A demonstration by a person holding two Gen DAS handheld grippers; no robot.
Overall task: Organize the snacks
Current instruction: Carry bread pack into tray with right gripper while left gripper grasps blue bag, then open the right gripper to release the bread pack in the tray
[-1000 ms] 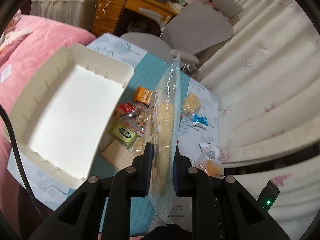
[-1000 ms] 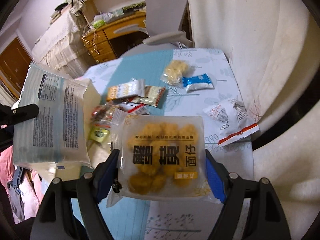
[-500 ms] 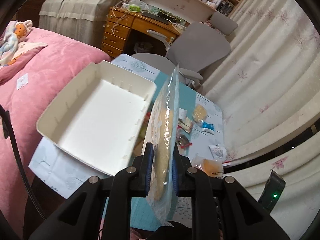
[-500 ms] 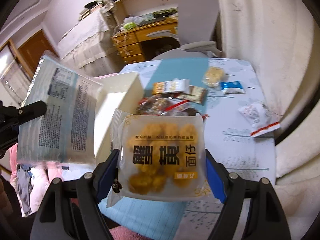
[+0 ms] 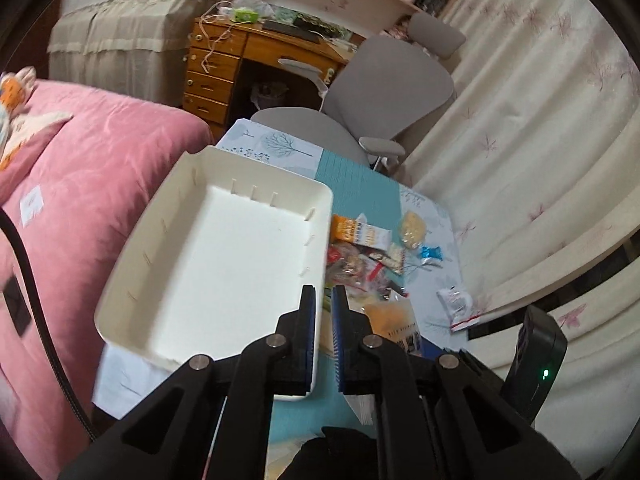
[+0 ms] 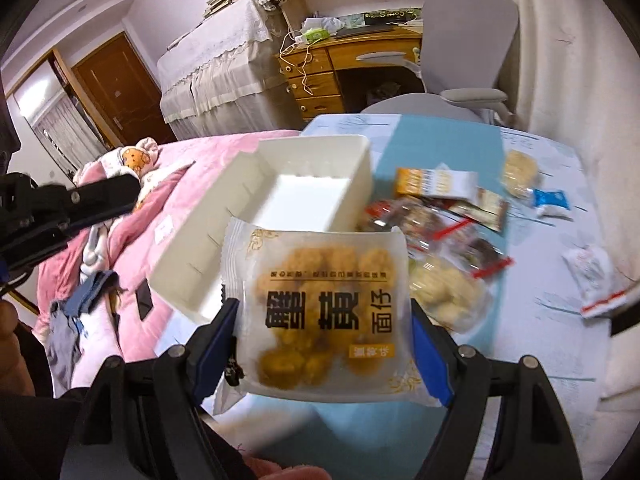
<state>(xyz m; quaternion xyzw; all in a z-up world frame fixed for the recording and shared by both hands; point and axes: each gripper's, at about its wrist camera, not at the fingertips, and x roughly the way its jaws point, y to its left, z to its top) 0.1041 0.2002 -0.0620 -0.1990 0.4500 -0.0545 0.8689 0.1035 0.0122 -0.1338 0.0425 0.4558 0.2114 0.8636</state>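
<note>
White bin and snacks on the table

Right gripper clamps a frosted packet of golden puffs across its width, above the table's near edge beside the bin. Left gripper, jaws closed with nothing between, hangs over the bin's rim.

Right gripper clamping yellow snack packet, white bin beyond, loose snacks rightward

Pink bed at left, wood desk w/ grey chair behind, cream curtains at right.
</note>
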